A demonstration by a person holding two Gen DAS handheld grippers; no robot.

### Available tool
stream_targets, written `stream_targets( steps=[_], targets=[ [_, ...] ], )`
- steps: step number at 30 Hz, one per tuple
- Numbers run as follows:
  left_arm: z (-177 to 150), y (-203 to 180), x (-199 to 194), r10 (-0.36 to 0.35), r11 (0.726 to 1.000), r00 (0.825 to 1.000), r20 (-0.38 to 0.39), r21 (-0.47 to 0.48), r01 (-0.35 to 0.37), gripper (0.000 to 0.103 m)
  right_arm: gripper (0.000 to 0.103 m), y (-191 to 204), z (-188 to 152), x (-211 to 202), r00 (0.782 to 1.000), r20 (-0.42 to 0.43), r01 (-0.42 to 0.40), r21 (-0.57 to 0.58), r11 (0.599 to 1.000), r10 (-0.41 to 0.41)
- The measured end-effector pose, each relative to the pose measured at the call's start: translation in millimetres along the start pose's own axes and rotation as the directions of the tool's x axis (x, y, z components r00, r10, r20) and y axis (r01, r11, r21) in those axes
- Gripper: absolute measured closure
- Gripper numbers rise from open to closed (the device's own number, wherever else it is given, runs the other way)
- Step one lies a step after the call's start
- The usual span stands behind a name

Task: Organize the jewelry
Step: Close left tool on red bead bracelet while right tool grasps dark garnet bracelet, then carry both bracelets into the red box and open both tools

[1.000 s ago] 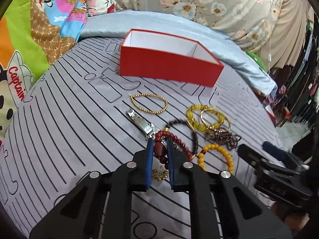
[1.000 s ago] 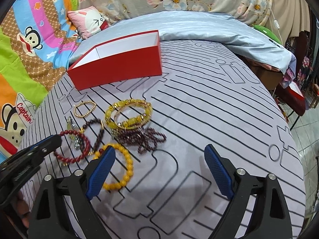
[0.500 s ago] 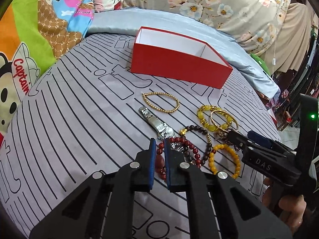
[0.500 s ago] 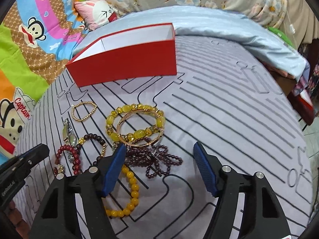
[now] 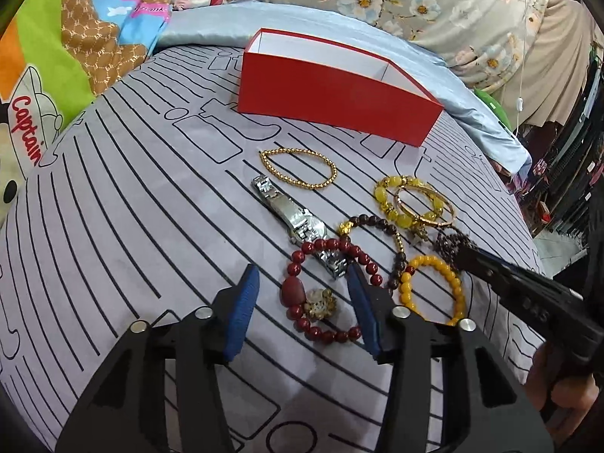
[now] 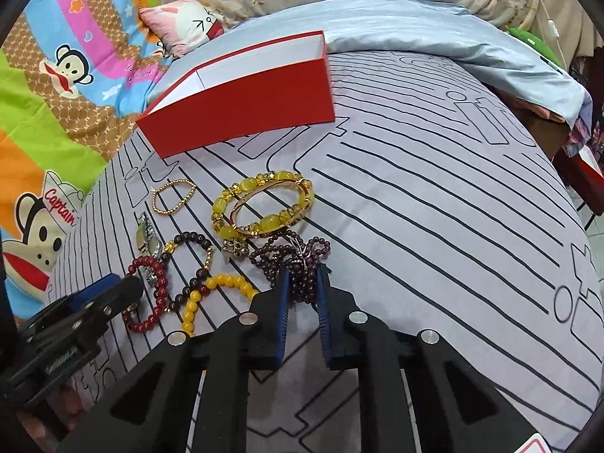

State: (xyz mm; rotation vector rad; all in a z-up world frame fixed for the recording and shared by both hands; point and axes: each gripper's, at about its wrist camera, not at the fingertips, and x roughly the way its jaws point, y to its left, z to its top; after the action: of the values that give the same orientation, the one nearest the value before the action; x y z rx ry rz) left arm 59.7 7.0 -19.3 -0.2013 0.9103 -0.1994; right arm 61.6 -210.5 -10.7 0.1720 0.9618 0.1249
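Blue-padded right gripper (image 6: 302, 290) has just been closing, now clamped on the dark garnet bead tangle (image 6: 290, 256); left gripper (image 5: 302, 302), just opening, straddles the red bead bracelet (image 5: 321, 294); bare striped grey bedsheet (image 6: 434, 226) beyond; red open cardboard box (image 6: 245, 98) farther.

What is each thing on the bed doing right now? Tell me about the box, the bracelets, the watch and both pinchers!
Red box: open, looks empty.
Left gripper: jaws just opened, red bead bracelet lying loose between them.
Right gripper: jaws just closed, pinching the dark purple bead strand.
Silver watch: lying flat, partly under the red beads.
Thin gold bracelet: flat, untouched.
Yellow bead bracelet: flat, untouched.
Gold bangle: resting on a chunky yellow bracelet.
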Motion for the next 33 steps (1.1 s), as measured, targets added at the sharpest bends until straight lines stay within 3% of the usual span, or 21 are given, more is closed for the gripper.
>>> stream_targets(
  steps=[1, 5, 11, 20, 26, 33],
  targets=[
    [1, 1, 1, -0.008, 1.0, 1.0, -0.002, -0.004, 0.008, 0.069, 0.091, 0, 0, -2, 1.0, 0.001, -0.003, 0.004, 1.0, 0.003],
    [4, -1, 5, -0.032, 0.999, 0.999, -0.012, -0.008, 0.032, 0.075, 0.091, -1, -2, -8, 1.0, 0.002, -0.012, 0.012, 1.0, 0.012],
    [7, -5, 10, -0.05, 0.999, 0.999, -0.015, 0.001, 0.05, 0.095, 0.091, 2, -4, -13, 1.0, 0.004, -0.025, 0.01, 1.0, 0.025],
    [11, -18, -18, -0.096, 0.995, 0.995, 0.038, 0.027, 0.095, 0.096, 0.091, 6, -5, -35, 0.999, 0.035, -0.04, 0.005, 0.999, 0.04],
    [21, -35, -54, -0.167, 0.985, 0.982, 0.09, 0.051, 0.163, 0.096, 0.091, 13, 2, -62, 0.994, 0.094, -0.056, -0.006, 0.998, 0.056],
    [47, -41, -102, -0.196, 0.98, 0.965, 0.174, 0.063, 0.188, 0.096, 0.091, 17, 14, -98, 0.984, 0.163, -0.067, -0.01, 0.998, 0.068]
  ],
)
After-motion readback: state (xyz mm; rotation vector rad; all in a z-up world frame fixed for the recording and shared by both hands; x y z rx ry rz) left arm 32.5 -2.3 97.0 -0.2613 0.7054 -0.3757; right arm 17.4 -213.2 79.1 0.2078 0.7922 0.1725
